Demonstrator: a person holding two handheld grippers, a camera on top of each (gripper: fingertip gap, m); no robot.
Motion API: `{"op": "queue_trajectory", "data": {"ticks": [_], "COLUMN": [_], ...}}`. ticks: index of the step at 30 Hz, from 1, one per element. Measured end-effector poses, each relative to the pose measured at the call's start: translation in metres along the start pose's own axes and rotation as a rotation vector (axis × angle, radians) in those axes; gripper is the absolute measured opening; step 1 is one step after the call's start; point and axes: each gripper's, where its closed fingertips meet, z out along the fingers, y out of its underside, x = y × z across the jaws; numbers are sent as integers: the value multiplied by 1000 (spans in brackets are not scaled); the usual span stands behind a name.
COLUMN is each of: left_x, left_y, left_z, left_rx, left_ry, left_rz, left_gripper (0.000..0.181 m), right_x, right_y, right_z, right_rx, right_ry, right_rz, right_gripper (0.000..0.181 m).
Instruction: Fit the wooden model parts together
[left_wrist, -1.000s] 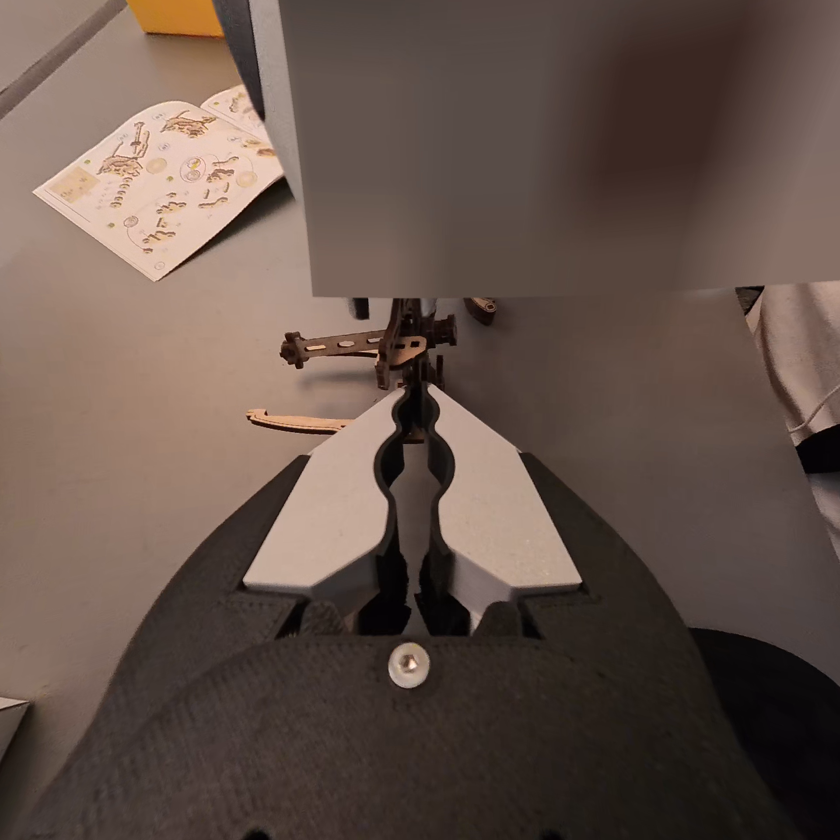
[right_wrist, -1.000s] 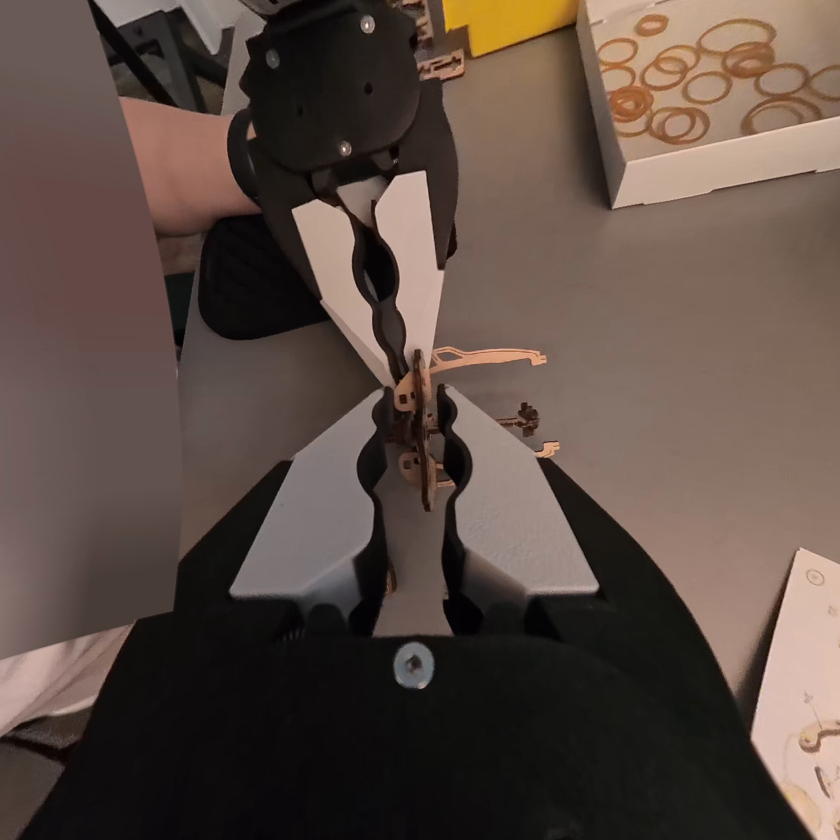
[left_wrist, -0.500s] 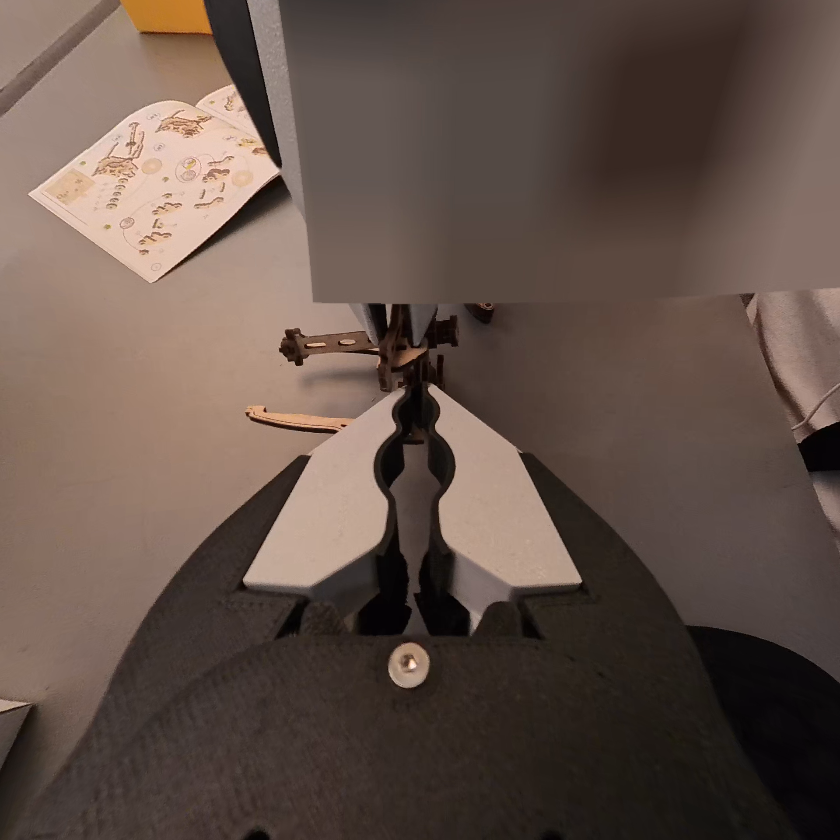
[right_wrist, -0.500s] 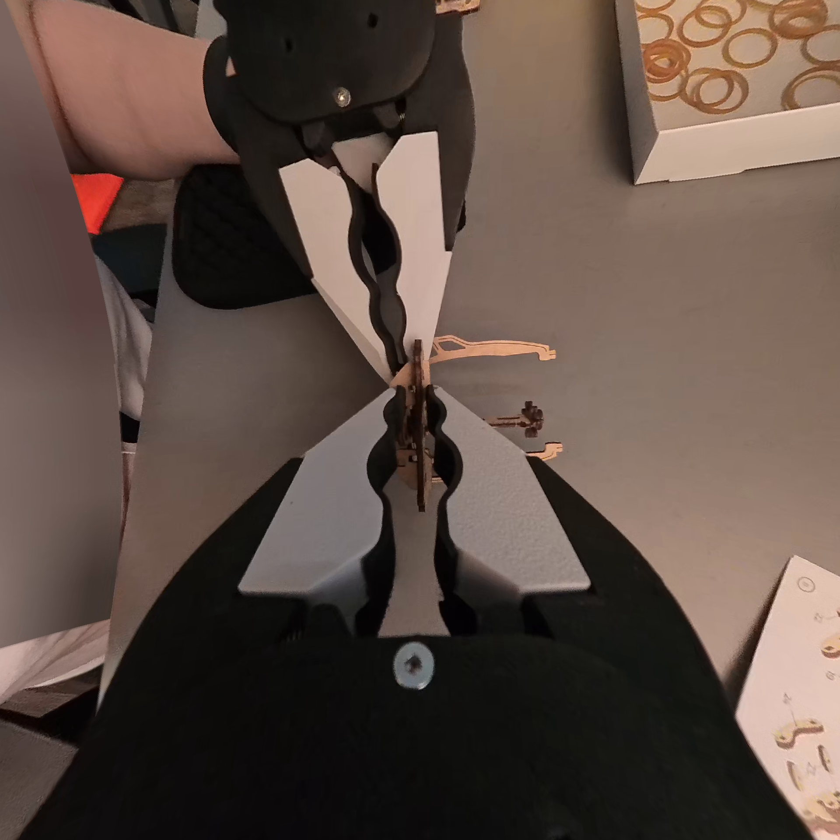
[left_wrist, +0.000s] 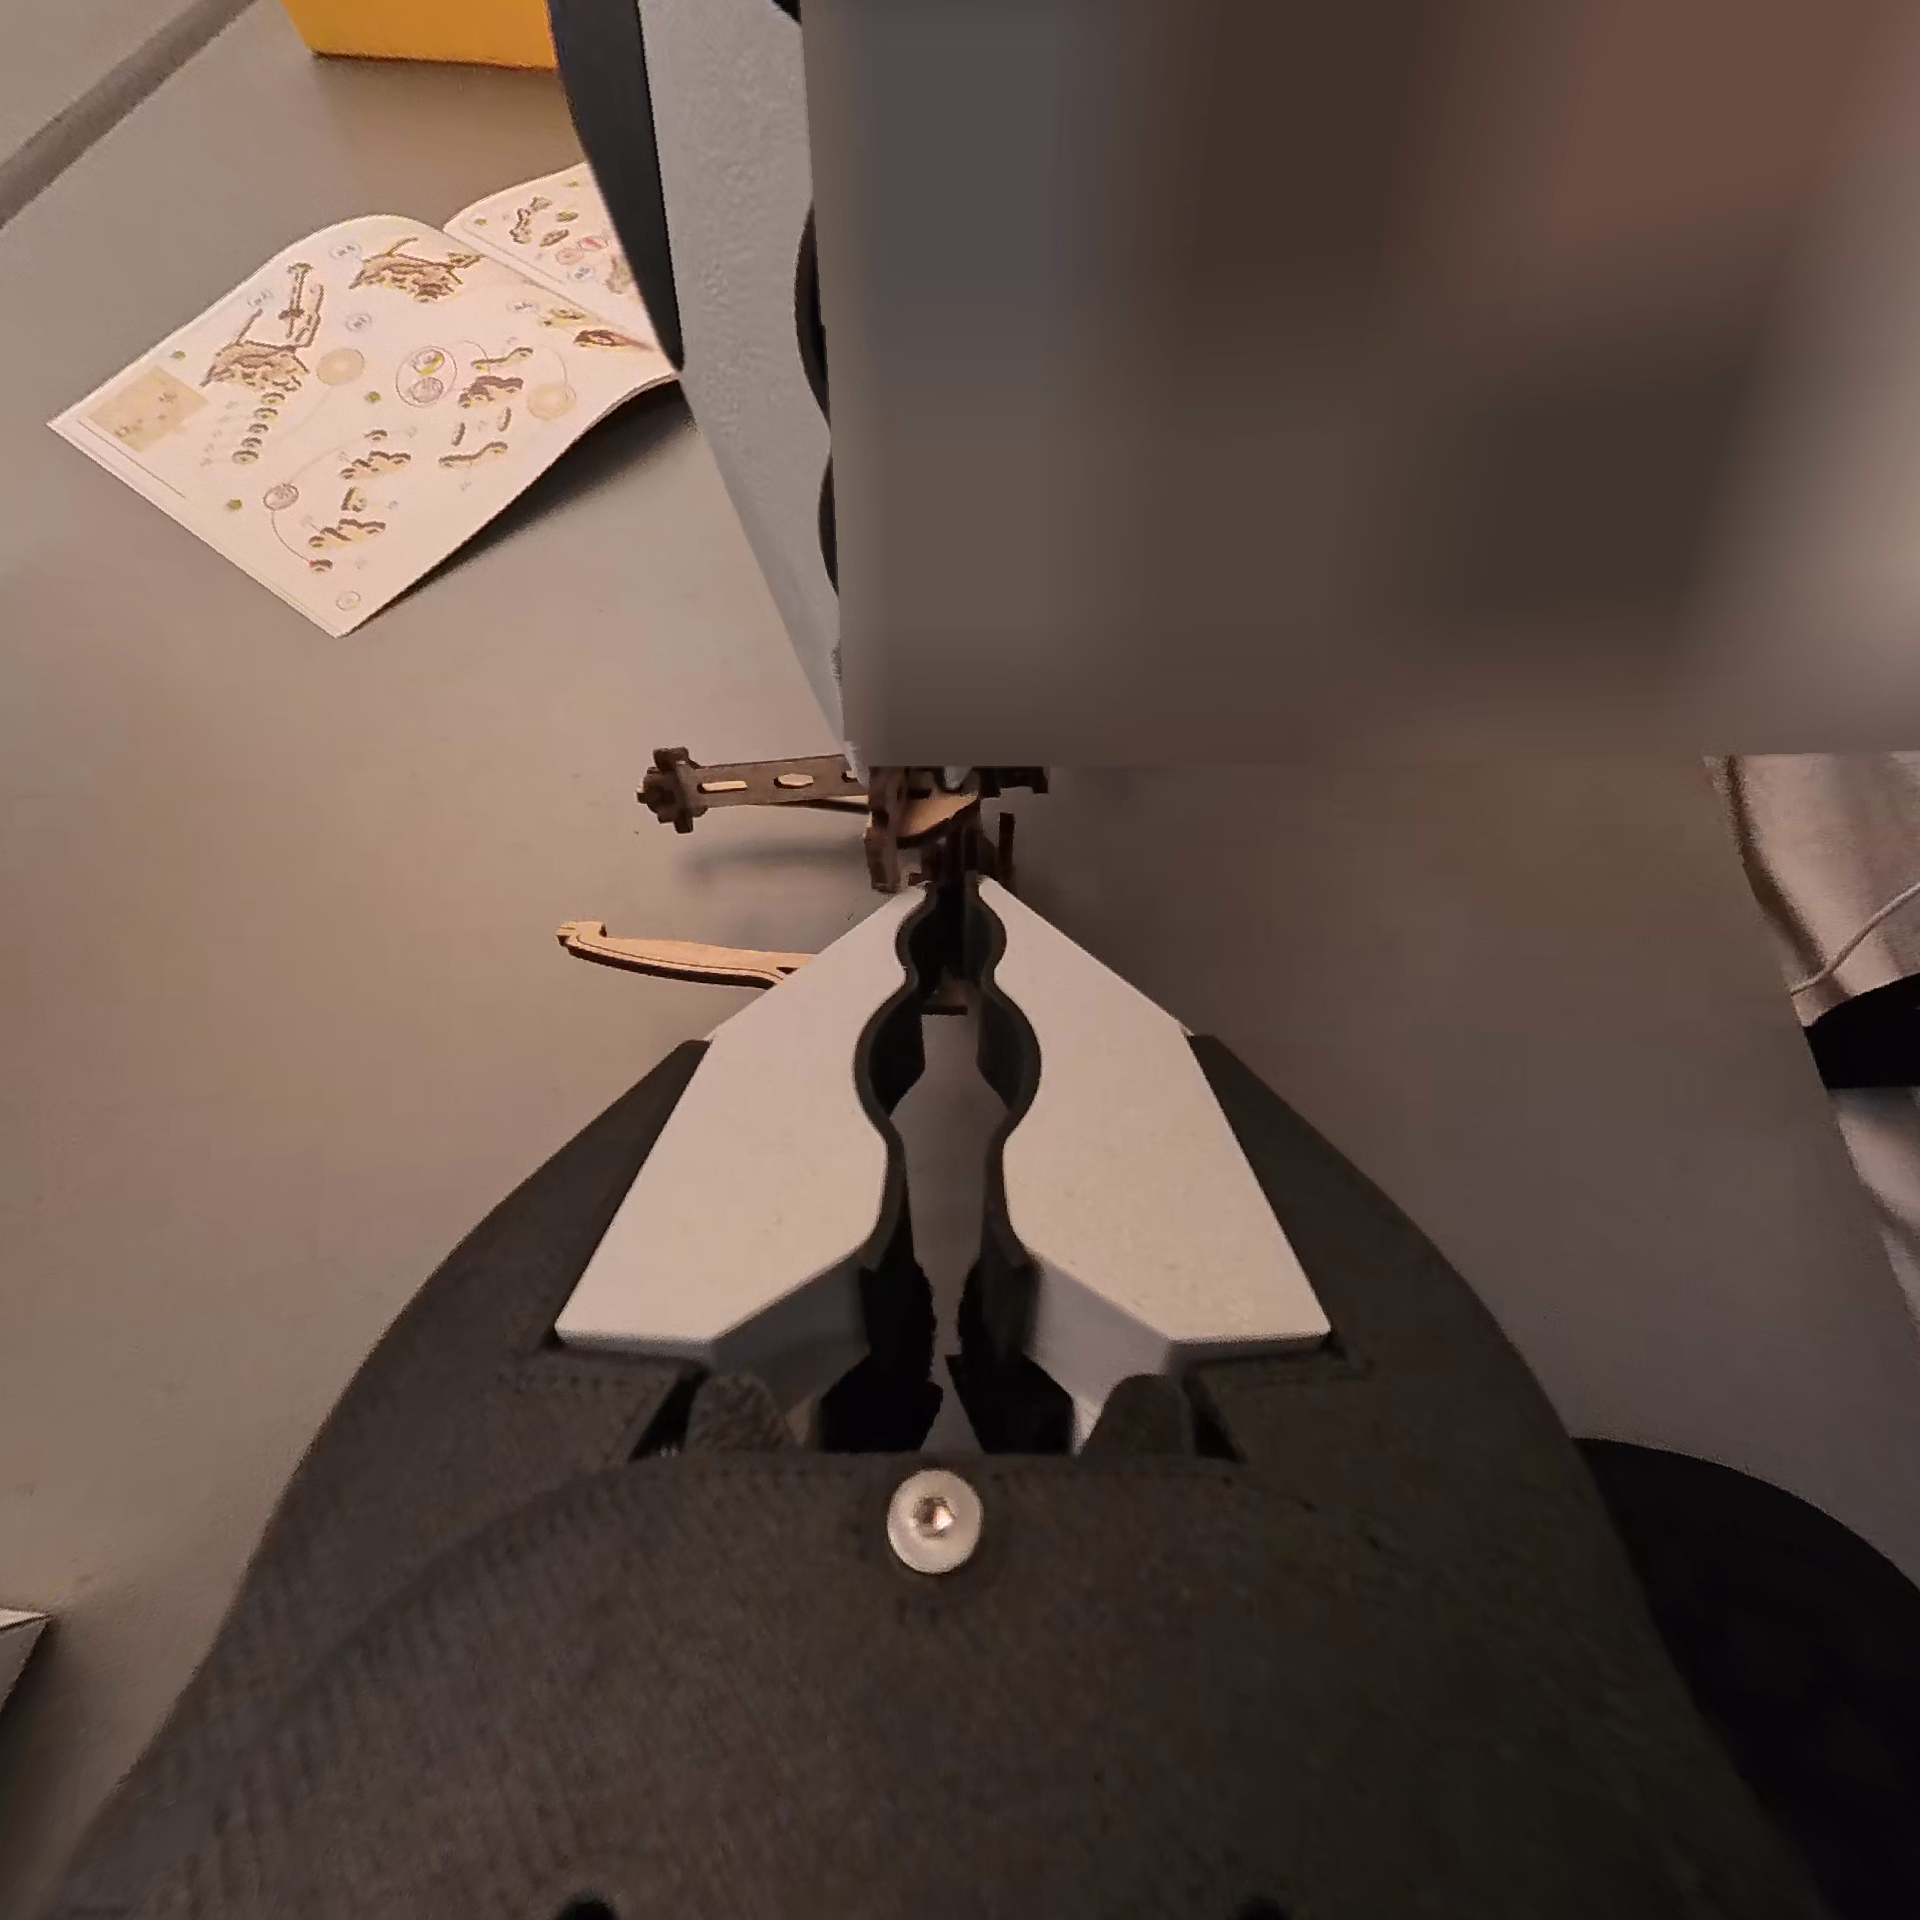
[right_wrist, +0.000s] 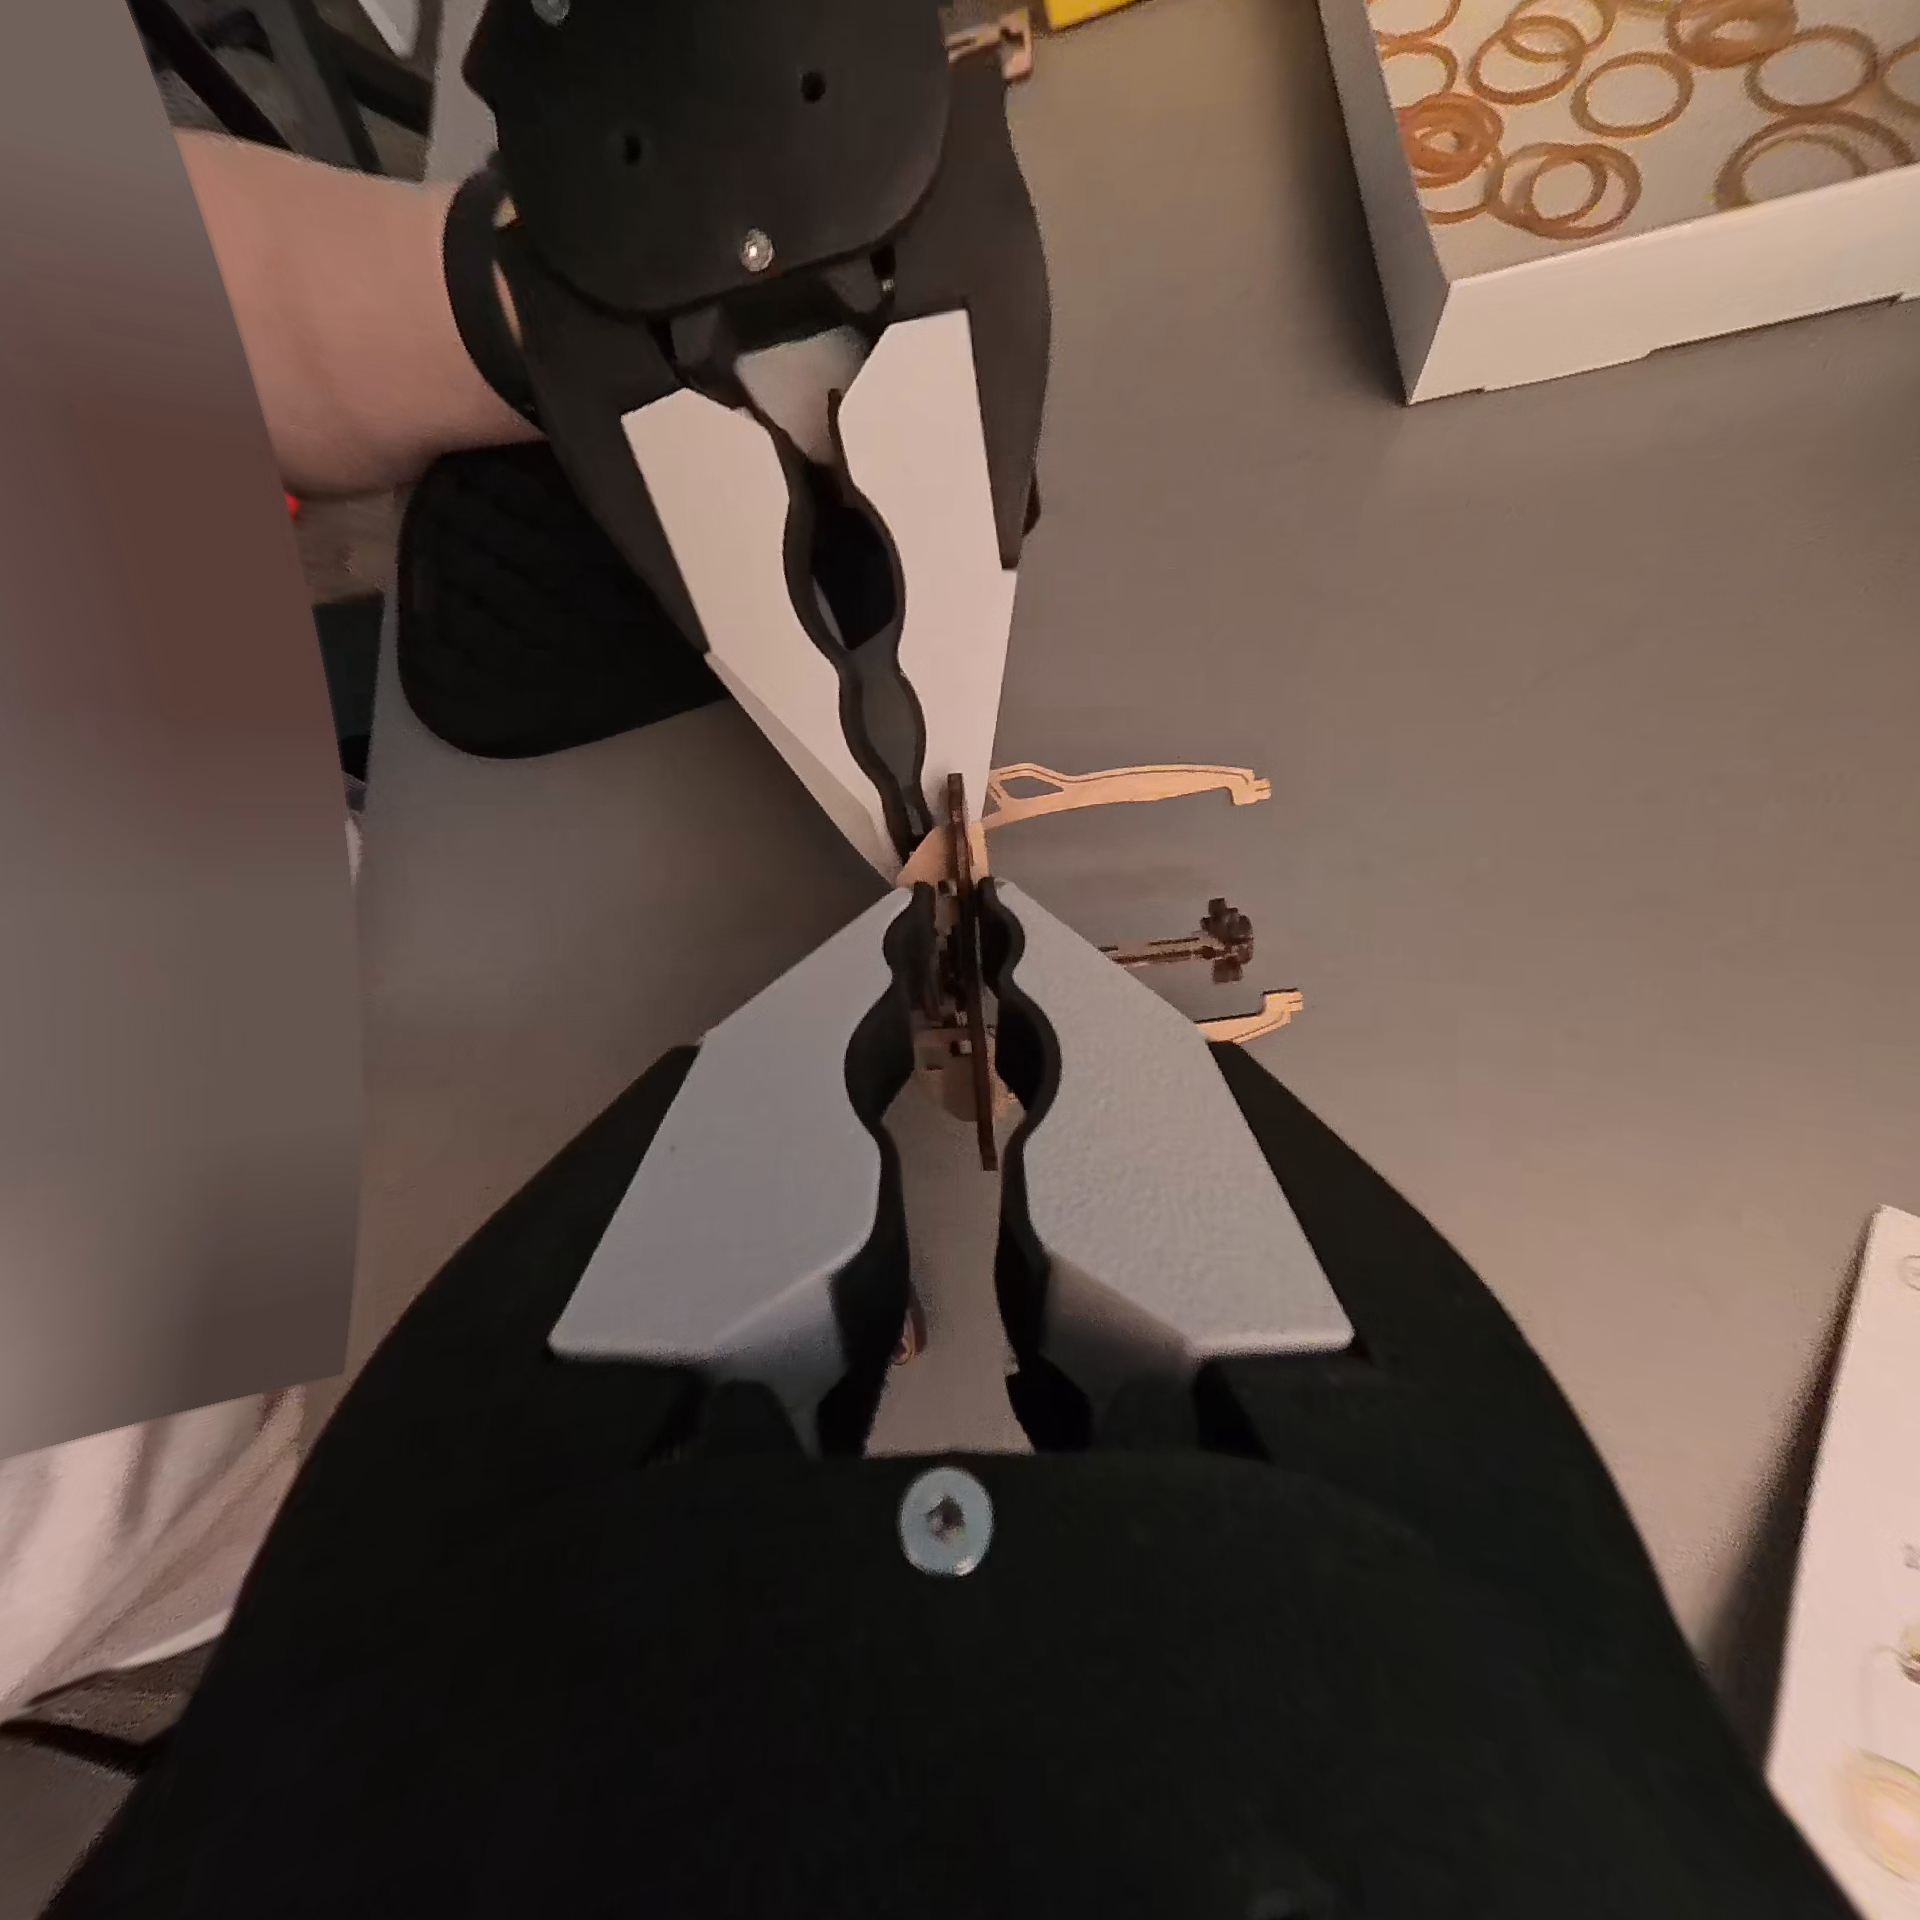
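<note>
**Two grippers meet on one small wooden assembly**

The left gripper (left_wrist: 951, 914) has its fingers pinched together on the near edge of the wooden model assembly (left_wrist: 935, 831), which is held above the grey table (left_wrist: 312, 831); from the right wrist view the same left gripper (right_wrist: 920, 831) comes down from twelve o'clock, its white fingers narrowing to a point on the top of the assembly (right_wrist: 956, 997); the right gripper (right_wrist: 951, 914) has its fingers clamped on either side of the same piece, the dark wavy pads pressed to its flat faces. A slotted wooden arm with a small cog at its end (left_wrist: 717, 790) sticks out towards nine o'clock; a loose pale wooden strip (left_wrist: 675, 951) lies on the table just beside the left fingers. An open instruction booklet (left_wrist: 343, 405) lies at ten o'clock in the left view; a white box of wooden rings (right_wrist: 1621, 156) stands at two o'clock in the right view.
</note>
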Motion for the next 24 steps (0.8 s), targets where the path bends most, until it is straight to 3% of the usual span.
{"op": "queue_trajectory", "data": {"ticks": [3, 5, 16, 24], "left_x": [0, -1, 0, -1], "left_y": [0, 0, 0, 0], "left_z": [0, 0, 0, 0], "left_rx": [0, 2, 3, -5], "left_ry": [0, -5, 1, -2], "left_rz": [-1, -7, 1, -16], "left_gripper": [0, 0, 0, 0], "right_x": [0, -2, -3, 0], "right_y": [-1, -1, 0, 0], "right_z": [0, 0, -1, 0], "right_rx": [34, 43, 38, 12], "right_ry": [-53, -92, -105, -34], "right_rz": [51, 78, 89, 37], "right_gripper": [9, 21, 17, 13]}}
